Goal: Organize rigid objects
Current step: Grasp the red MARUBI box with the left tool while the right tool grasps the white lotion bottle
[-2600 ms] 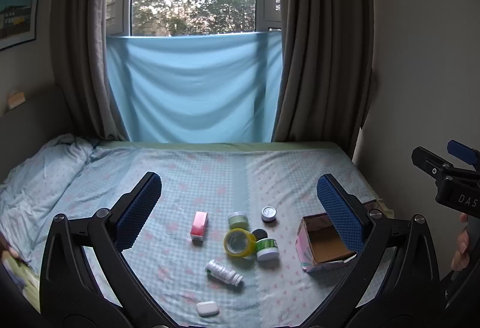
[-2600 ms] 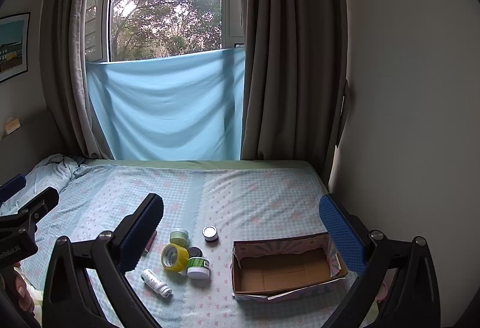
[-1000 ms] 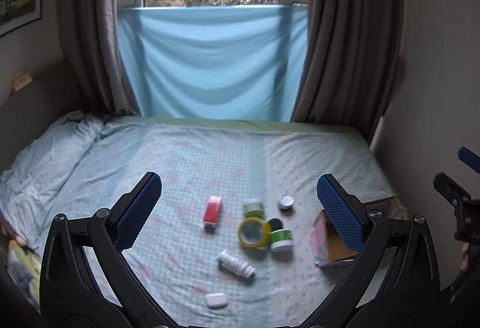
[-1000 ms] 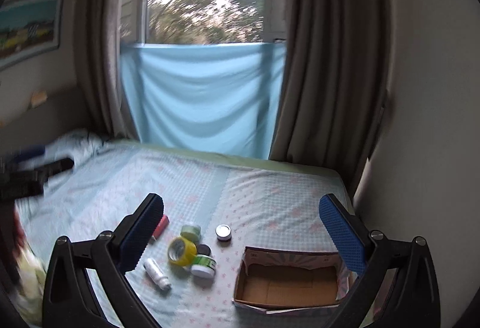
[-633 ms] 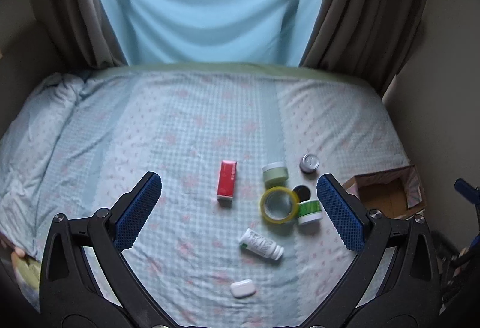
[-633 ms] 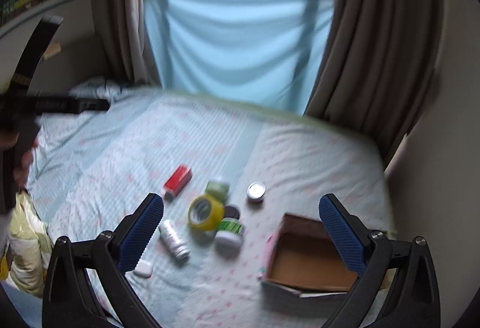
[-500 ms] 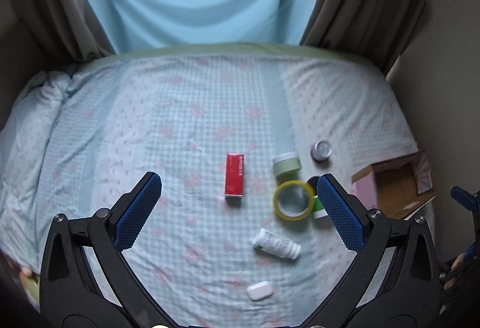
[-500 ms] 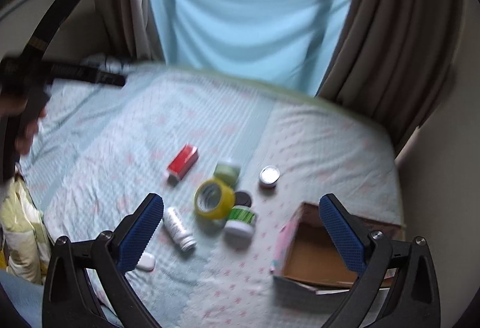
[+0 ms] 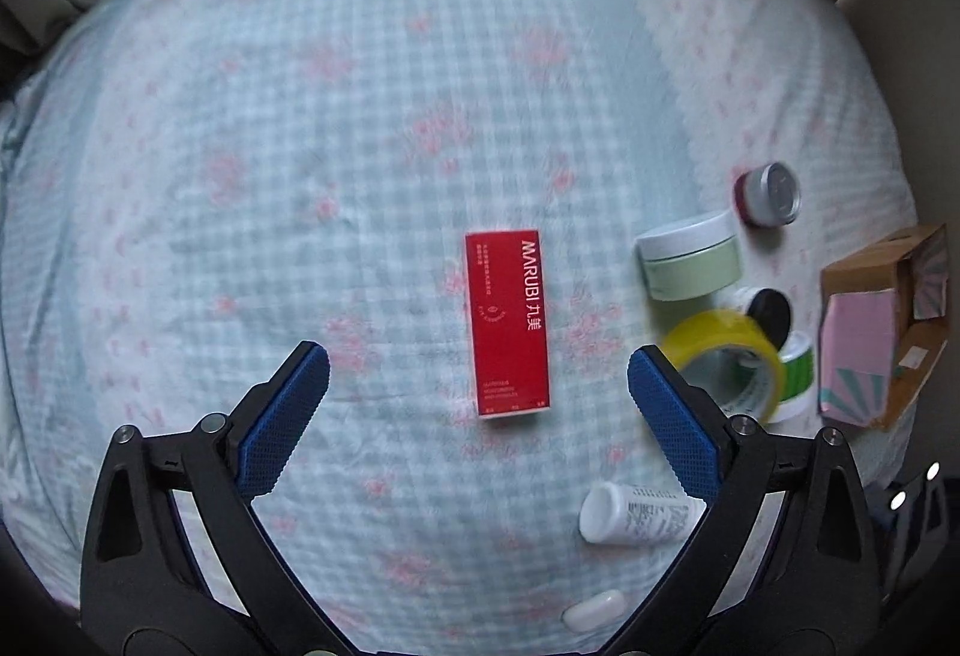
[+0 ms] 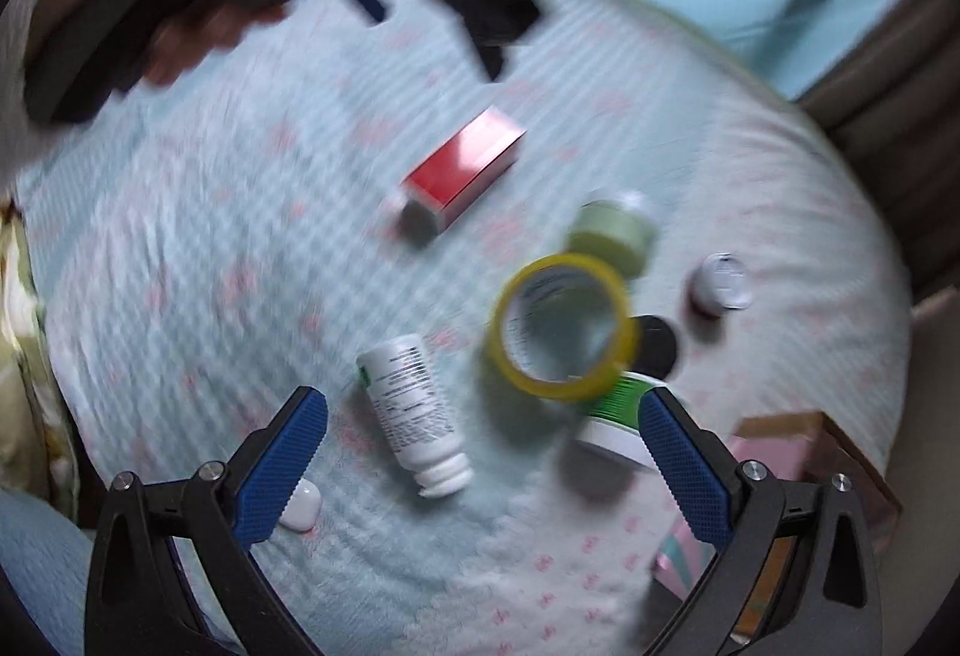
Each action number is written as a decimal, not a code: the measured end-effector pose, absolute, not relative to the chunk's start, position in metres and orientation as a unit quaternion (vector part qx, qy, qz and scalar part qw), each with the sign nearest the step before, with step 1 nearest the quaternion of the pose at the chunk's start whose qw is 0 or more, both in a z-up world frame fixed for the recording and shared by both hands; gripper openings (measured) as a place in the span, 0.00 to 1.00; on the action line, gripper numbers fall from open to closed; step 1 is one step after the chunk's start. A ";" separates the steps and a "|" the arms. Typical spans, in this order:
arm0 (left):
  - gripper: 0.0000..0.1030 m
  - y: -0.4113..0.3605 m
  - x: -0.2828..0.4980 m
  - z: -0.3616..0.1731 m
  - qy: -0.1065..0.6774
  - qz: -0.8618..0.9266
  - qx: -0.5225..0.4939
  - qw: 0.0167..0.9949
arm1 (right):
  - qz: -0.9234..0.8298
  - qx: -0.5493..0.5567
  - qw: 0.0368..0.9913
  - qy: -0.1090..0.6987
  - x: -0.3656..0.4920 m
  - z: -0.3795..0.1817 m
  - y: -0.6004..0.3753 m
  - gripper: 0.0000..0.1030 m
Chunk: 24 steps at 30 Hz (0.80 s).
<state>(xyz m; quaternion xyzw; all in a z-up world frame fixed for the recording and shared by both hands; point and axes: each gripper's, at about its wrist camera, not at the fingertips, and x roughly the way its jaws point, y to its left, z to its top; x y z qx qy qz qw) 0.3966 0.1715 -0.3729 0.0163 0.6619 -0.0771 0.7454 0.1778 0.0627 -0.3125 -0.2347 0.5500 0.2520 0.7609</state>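
So, left gripper (image 9: 478,404) spread wide above red box (image 9: 507,323) mid-bed (image 9: 300,116), right gripper (image 10: 483,443) wide apart too, over white bottle (image 10: 414,410)

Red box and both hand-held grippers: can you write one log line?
left hand-held gripper: open above red box | right hand-held gripper: open above white bottle | nothing held

On the red box (image 9: 507,323) we read "MARUBI" in white letters, followed by two Chinese characters; the smaller lines on it are too small to read. The white bottle (image 10: 416,410) carries printed text that we cannot make out
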 end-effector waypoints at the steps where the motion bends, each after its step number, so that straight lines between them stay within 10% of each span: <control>1: 0.95 0.167 0.401 -0.388 0.673 -0.077 0.019 0.736 | 0.253 -0.243 0.749 0.562 0.181 -0.327 0.071 1.00; 21: 0.63 0.120 0.427 -0.511 0.744 -0.073 0.082 0.659 | 0.275 -0.342 0.623 0.647 0.190 -0.452 0.102 0.66; 24: 0.42 0.116 0.431 -0.507 0.740 -0.065 0.090 0.663 | 0.282 -0.336 0.611 0.658 0.190 -0.459 0.102 0.51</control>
